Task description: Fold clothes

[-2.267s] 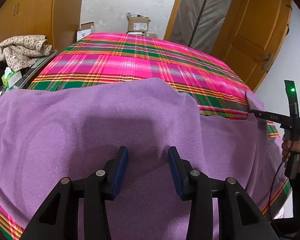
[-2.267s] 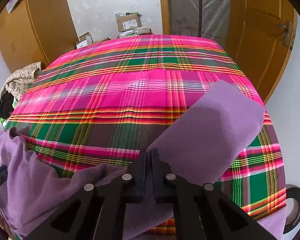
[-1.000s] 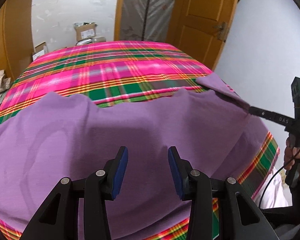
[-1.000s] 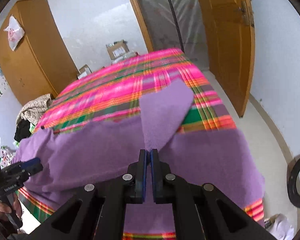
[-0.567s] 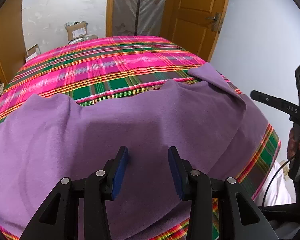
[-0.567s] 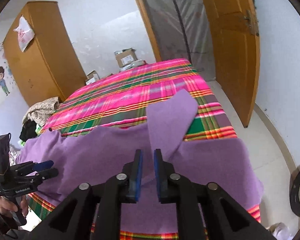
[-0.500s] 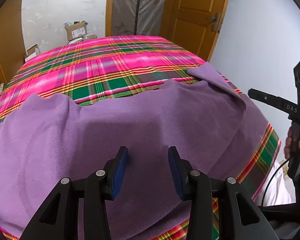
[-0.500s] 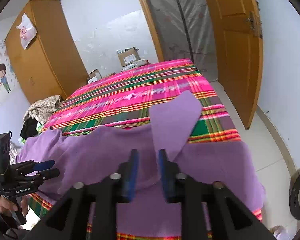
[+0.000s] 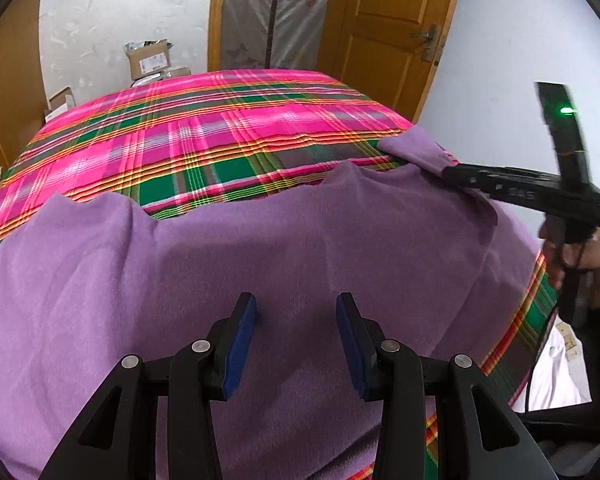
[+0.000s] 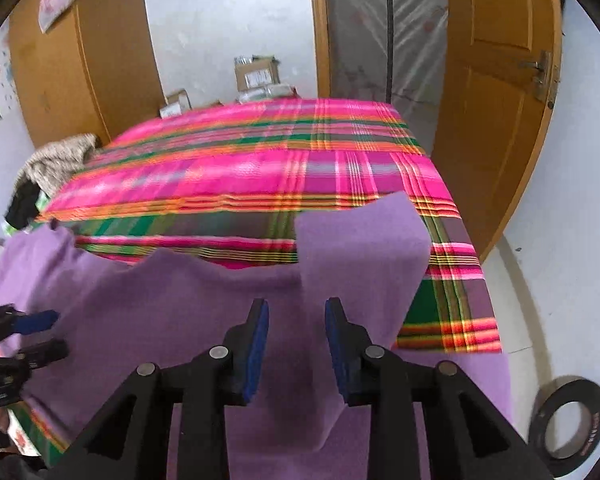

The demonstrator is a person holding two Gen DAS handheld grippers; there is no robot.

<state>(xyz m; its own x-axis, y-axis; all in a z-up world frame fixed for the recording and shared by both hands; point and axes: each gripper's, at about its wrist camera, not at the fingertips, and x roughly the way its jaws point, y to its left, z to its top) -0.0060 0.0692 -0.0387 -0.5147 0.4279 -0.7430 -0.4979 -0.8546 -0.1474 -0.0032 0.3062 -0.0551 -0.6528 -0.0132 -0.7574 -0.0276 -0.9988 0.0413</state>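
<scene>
No lettering is sharp enough anywhere to be read.

- The right tongs [image 10: 296,312] have just been opening; blue pads apart, purple cloth below the gap, neither pad pressing it
- The purple garment [image 10: 188,312] lies spread over the near end of the plaid bed [image 10: 260,168]; its sleeve [image 10: 360,248] points away across the bedspread
- The left tongs [image 10: 40,336] show at the left edge, blurred, over the garment's side
- A black tape roll [image 10: 568,424] lies on the floor at lower right
</scene>
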